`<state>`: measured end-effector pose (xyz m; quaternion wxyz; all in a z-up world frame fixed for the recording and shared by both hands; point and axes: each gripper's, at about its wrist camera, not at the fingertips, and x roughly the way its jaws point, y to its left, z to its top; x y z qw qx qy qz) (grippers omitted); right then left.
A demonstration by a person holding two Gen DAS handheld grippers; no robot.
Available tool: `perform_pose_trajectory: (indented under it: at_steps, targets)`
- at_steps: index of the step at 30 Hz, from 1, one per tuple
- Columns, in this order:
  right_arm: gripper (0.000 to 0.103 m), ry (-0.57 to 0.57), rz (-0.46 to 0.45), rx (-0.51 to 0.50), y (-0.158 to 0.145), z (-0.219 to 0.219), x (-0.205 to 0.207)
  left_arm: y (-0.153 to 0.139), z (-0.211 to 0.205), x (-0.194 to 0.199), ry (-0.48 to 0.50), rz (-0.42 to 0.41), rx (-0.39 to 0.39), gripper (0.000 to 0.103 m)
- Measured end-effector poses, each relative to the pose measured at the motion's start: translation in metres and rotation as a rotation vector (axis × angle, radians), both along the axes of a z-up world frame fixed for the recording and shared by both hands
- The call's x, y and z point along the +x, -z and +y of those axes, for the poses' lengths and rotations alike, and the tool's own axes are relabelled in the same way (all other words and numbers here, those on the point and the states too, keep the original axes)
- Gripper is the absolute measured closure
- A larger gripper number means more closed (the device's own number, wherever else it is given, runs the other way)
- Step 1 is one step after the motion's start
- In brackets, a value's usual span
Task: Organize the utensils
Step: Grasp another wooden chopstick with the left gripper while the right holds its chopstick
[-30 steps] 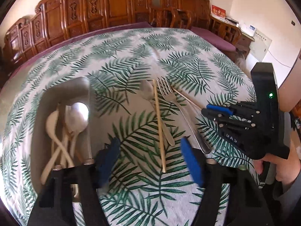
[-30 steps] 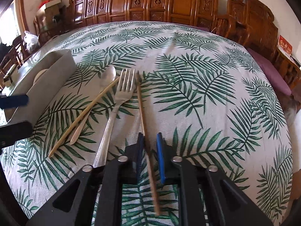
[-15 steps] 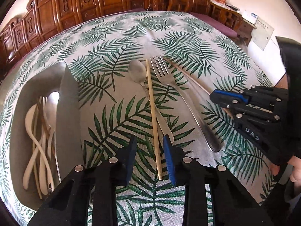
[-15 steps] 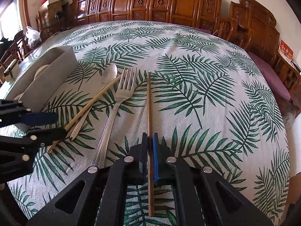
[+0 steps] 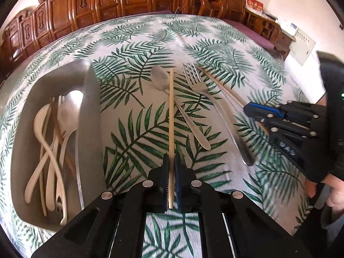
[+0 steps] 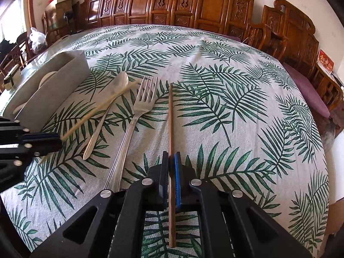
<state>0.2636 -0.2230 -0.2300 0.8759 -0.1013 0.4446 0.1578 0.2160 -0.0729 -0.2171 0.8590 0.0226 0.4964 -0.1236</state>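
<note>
Left wrist view: left gripper [image 5: 171, 167] pinching the pale chopstick [image 5: 171, 116], which lies across the metal spoon [image 5: 178, 105].
Landmark: metal fork [image 5: 215, 107] on the leaf-print tablecloth [image 5: 133, 43]; spoon just left of it.
Only here: inside of the grey tray [image 5: 90, 116], far left of the fork, holding pale spoons [image 5: 46, 150] and sticks.
Right side: right gripper [image 5: 254, 112] clamped on the brown chopstick [image 5: 221, 88], just right of the fork.
Right wrist view: right gripper [image 6: 171, 165] pressed onto the brown chopstick [image 6: 171, 129], right of the fork [image 6: 137, 111].
Only here: brown chopstick's rear end pokes out behind the pads; tray [image 6: 53, 90] seen from outside.
Left edge: left gripper [image 6: 53, 138] holding the pale chopstick [image 6: 101, 107].
</note>
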Motion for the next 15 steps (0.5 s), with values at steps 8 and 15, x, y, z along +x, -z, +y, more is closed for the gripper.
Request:
perform_pose_trajectory:
  at_steps: [8,15]
  targets:
    - [0.097,-0.007,-0.004,-0.005,0.000,0.003,-0.007,-0.024,0.003,-0.019,0.001,-0.052,-0.027,0.099]
    - [0.097,0.017,-0.019,0.041,-0.010,-0.002,-0.021,-0.050,0.011,-0.031,0.001,-0.097,-0.052,0.099]
